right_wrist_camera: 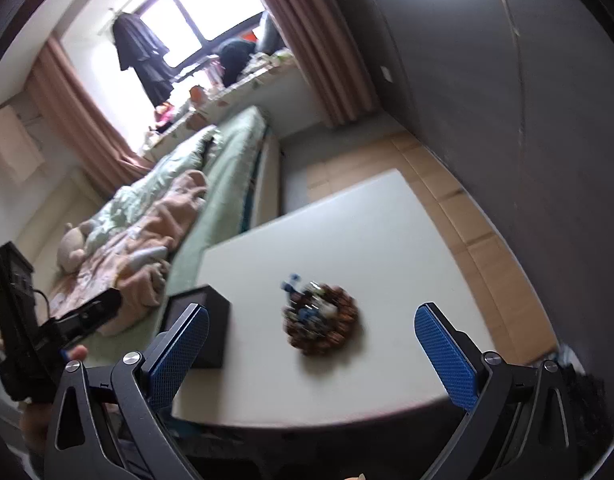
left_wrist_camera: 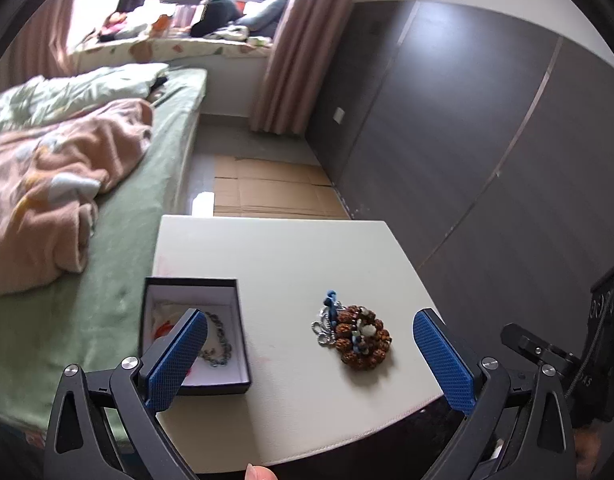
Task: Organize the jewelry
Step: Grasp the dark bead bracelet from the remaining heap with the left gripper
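A pile of jewelry [left_wrist_camera: 353,334] lies on the white table [left_wrist_camera: 291,256]: a brown bead bracelet, a silver chain and a blue cord. An open black box [left_wrist_camera: 195,332] with a white lining stands at the table's left edge and holds a silver chain [left_wrist_camera: 219,340]. My left gripper [left_wrist_camera: 311,356] is open and empty, above the table's near side, between the box and the pile. My right gripper [right_wrist_camera: 311,356] is open and empty, hovering just short of the pile [right_wrist_camera: 321,318]. The box [right_wrist_camera: 199,322] shows to its left, blurred.
A bed [left_wrist_camera: 107,208] with green sheet and pink blanket runs along the table's left side. Flat cardboard [left_wrist_camera: 271,192] lies on the floor beyond the table. A dark grey wardrobe wall [left_wrist_camera: 487,152] stands to the right.
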`<state>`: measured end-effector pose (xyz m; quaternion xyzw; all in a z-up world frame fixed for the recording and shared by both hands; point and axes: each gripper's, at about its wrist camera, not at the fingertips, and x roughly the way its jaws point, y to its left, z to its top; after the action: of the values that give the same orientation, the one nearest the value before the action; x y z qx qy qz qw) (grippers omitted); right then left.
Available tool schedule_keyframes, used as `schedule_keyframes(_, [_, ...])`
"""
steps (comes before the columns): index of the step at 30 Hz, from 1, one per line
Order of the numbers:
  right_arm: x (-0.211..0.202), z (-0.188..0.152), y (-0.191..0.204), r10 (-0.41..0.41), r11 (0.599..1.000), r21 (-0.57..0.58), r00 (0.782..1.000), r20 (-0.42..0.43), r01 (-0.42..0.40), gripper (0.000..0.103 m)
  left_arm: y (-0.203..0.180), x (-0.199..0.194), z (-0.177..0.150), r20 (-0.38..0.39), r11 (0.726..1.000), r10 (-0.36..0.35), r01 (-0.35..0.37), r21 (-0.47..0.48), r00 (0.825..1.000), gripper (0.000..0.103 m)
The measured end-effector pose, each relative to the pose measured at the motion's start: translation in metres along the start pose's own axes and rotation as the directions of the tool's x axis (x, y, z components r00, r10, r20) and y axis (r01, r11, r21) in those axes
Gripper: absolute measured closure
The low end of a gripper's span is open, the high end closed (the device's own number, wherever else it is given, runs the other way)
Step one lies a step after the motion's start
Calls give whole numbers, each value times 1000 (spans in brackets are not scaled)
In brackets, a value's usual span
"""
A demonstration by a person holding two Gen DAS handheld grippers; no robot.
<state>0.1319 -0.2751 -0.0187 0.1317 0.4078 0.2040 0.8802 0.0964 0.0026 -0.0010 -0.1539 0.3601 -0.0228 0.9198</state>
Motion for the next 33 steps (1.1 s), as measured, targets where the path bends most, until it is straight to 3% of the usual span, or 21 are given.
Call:
schedule_keyframes(12, [-12, -9, -46, -60, 996, 63, 998, -3, 60, 0, -50, 32, -13, -51, 987, 8, 0, 163, 999, 0])
schedule_keyframes(18, [-11, -8, -65, -92, 989, 112, 996, -15, 93, 0, -51, 62, -21, -79, 989, -13, 25, 145, 997, 1])
schedule_keyframes(22, [-2, -7, -75, -88, 984, 150, 995, -44, 94, 0, -48, 89, -23, -158, 991, -26, 46, 124, 987, 9])
schedule_keyframes(25, [5, -6, -82, -80, 980, 176, 995, -62, 90, 0, -45, 109, -24, -208, 993, -29, 51, 104, 978, 33])
schedule_keyframes(33, [30, -3, -87, -67, 976, 200, 991, -117, 90, 1, -50, 146, -29, -290, 994, -45, 72, 87, 956, 62])
